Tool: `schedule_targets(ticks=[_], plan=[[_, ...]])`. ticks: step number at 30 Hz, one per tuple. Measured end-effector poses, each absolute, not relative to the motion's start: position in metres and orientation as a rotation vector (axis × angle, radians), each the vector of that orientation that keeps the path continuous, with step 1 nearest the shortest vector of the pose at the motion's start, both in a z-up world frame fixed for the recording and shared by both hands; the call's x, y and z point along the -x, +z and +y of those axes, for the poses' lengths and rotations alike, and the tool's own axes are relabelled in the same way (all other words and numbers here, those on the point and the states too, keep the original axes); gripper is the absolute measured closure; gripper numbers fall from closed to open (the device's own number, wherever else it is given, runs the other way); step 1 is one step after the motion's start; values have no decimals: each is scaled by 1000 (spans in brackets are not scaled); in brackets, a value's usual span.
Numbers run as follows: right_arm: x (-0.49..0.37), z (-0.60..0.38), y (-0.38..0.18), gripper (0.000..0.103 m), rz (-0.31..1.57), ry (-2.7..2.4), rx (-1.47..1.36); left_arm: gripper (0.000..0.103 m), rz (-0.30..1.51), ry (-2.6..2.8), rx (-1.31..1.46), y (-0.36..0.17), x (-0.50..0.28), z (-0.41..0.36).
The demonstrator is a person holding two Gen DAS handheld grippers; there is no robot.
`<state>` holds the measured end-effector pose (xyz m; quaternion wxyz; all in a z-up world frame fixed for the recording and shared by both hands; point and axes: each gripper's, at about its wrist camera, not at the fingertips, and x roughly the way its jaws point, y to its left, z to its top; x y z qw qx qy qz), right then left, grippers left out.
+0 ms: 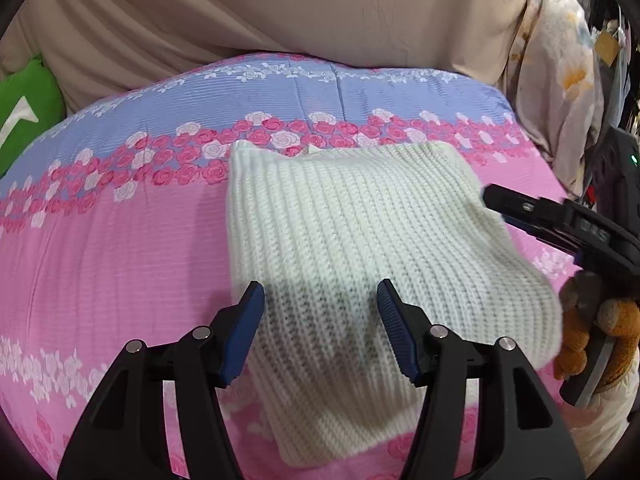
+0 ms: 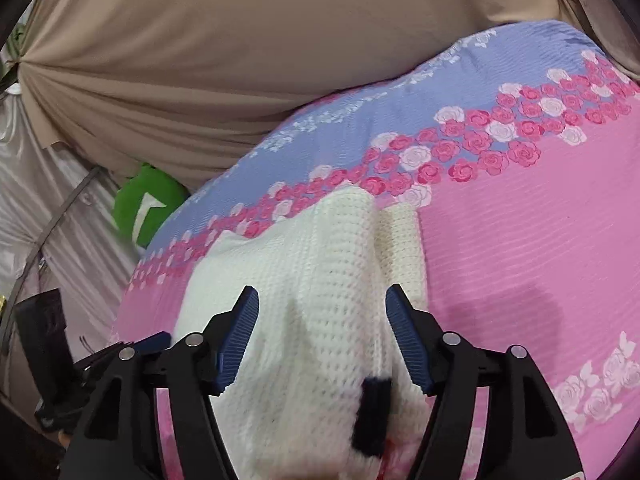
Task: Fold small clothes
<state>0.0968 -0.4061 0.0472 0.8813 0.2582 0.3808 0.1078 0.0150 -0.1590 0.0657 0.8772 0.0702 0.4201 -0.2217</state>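
One cream knitted garment [image 1: 352, 240] lies folded on a bed covered by one floral bedspread [image 1: 120, 248], pink over most of its width with a lilac band along the far edge and a row of pink and white roses where the two colours meet. The knit sits near the middle of the bedspread; its far edge touches the rose row and its near edge runs toward the near edge of the bed. In the right wrist view the same garment [image 2: 320, 280] shows a raised fold along its length, with a second cream layer beside it and one dark patch [image 2: 370, 412] on the near part.

Two grippers are in view. The left gripper [image 1: 320, 300] hangs above the near part of the knit with its blue pads [image 1: 252, 332] well apart; nothing is between them and neither pad touches the cloth. The right gripper [image 2: 322, 304] likewise has its jaws spread wide over the knit, clear of it and holding nothing. In the left wrist view it appears at the right edge of the garment, carried by a hand in an orange-brown glove [image 1: 596, 340].

One tan sheet [image 1: 280, 12] hangs behind the bed, and one green cushion [image 1: 24, 116] sits by the far left corner.
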Motion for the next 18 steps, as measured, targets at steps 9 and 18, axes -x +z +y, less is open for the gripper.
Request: schedule_targets(ticks=[9, 18], plan=[[-94, -408, 87, 87, 589, 325, -509, 41, 862, -426, -173, 60, -20, -163], [-96, -430, 40, 76, 737, 258, -650, 35, 853, -394, -218, 51, -24, -170]])
